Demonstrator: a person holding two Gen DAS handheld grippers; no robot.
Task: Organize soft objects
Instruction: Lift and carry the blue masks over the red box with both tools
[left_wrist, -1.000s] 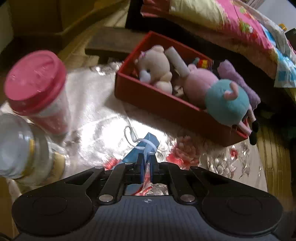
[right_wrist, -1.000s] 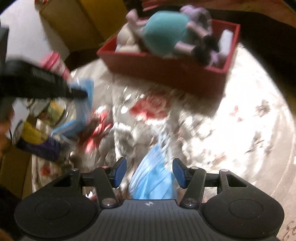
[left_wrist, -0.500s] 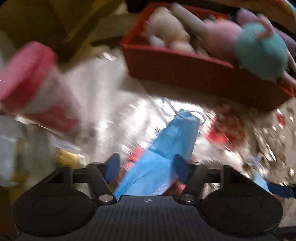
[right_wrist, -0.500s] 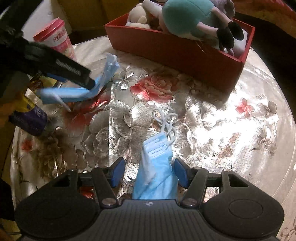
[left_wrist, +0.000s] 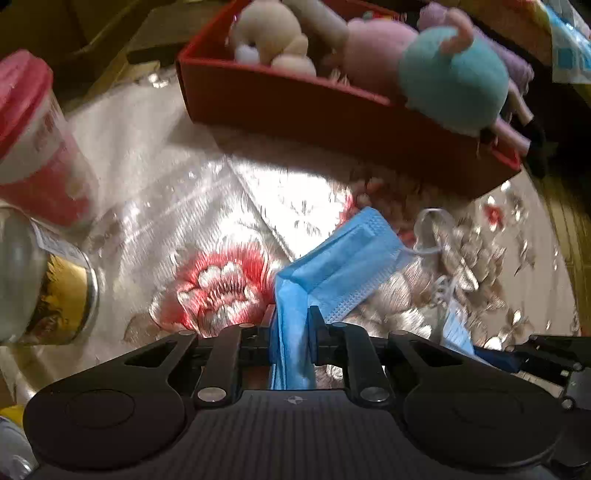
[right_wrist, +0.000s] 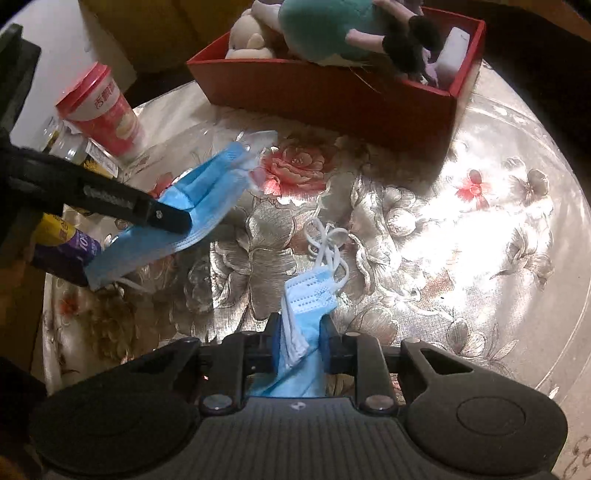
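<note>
Left fingers (left_wrist: 291, 325): just closed, clamped on a folded blue mask (left_wrist: 343, 266)
Right fingers (right_wrist: 300, 341): just closed, clamped on a second blue mask (right_wrist: 308, 299)
Ear loops (right_wrist: 328, 243): on tabletop (right_wrist: 461, 229), 12 o'clock of right fingers
Red box (right_wrist: 332, 92): holds plush toys (right_wrist: 317, 29), 12 o'clock, well apart
Pink-lidded cup (right_wrist: 99, 110): 10 o'clock

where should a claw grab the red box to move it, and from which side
Take the red box by its long front wall, near the middle, coming down from above with one finger outside and one inside. The wall is thin, upright and bare along its rim there. The plush toys fill the inside and hang over the right end, so grip left of them. Both claws hold masks now.
</note>
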